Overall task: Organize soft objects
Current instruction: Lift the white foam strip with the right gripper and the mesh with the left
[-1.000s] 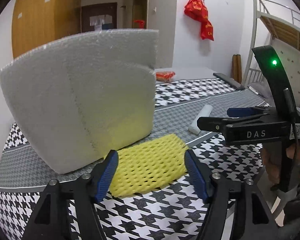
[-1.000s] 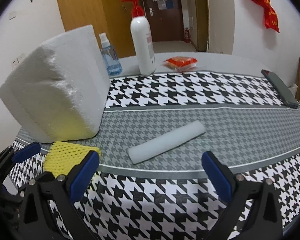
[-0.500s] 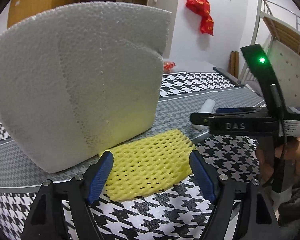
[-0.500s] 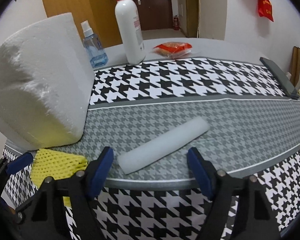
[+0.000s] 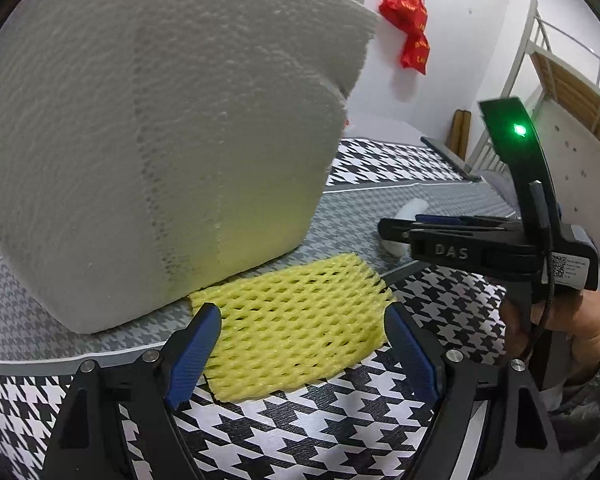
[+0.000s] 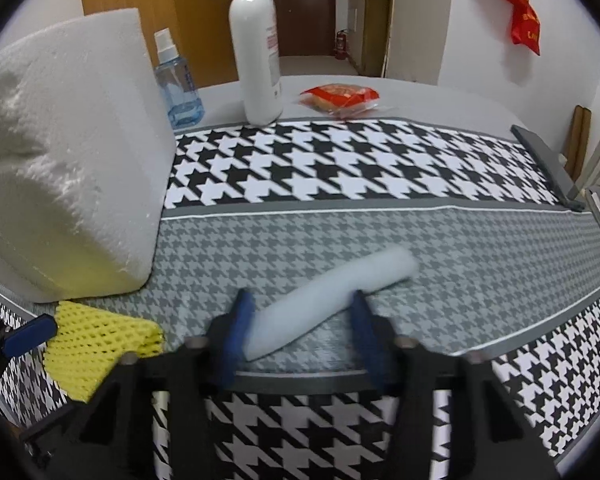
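White foam roll point(image 6: 332, 300) lies diagonally at lower centre of right wrist view, on grey band of table point(image 6: 420, 240); seen between spread fingers of right gripper point(image 6: 300, 332), contact can't be told (blurred). Yellow foam net point(image 5: 296, 324) lies flat at lower centre of left wrist view, framed by left gripper point(image 5: 304, 340), fingers spread wide. Large white foam block point(image 5: 160, 140) stands just behind net, upper left. Pump bottle point(image 6: 256, 60) & spray bottle point(image 6: 178, 88) at top, behind block.

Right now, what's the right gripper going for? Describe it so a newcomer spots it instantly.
Start at the big white foam block on the houndstooth cloth. To its right, on the grey band, lies a white foam roll between the right gripper fingers. It is smooth and cylindrical, unlike the flat yellow foam net.
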Motion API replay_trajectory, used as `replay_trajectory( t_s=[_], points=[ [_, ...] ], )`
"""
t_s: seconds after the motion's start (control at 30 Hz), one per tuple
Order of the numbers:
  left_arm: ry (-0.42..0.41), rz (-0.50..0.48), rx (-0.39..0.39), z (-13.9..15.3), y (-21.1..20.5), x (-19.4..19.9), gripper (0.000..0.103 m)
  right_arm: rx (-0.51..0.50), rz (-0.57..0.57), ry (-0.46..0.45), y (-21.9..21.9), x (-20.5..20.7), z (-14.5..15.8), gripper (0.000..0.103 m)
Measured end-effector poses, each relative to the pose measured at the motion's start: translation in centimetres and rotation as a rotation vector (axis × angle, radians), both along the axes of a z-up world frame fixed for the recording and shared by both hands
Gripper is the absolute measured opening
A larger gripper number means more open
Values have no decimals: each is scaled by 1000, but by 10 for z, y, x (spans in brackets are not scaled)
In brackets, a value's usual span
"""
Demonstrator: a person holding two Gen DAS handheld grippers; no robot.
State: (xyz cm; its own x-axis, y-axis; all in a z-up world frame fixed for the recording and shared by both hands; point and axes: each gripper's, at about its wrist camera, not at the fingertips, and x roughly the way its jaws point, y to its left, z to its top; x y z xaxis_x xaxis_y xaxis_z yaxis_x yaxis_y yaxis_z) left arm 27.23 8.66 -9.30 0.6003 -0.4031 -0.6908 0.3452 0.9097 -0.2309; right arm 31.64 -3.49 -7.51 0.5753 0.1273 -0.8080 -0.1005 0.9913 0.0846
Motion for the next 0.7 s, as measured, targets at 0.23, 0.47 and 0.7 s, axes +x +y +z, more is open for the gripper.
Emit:
replay_trajectory(
  t_s=[0.23,0.47,0.7],
  points=[
    [8,-8,5,-3,-3,2,86,11,64,-41,-8,-18,14,13],
    [-7,-11,12,-3,-8,2,86,40,-15,-18,-34,-27,14,10],
    [-10,-7,3,-2,-5,-2,86,77,-97,-29,-30,-24,10,63]
  ],
)
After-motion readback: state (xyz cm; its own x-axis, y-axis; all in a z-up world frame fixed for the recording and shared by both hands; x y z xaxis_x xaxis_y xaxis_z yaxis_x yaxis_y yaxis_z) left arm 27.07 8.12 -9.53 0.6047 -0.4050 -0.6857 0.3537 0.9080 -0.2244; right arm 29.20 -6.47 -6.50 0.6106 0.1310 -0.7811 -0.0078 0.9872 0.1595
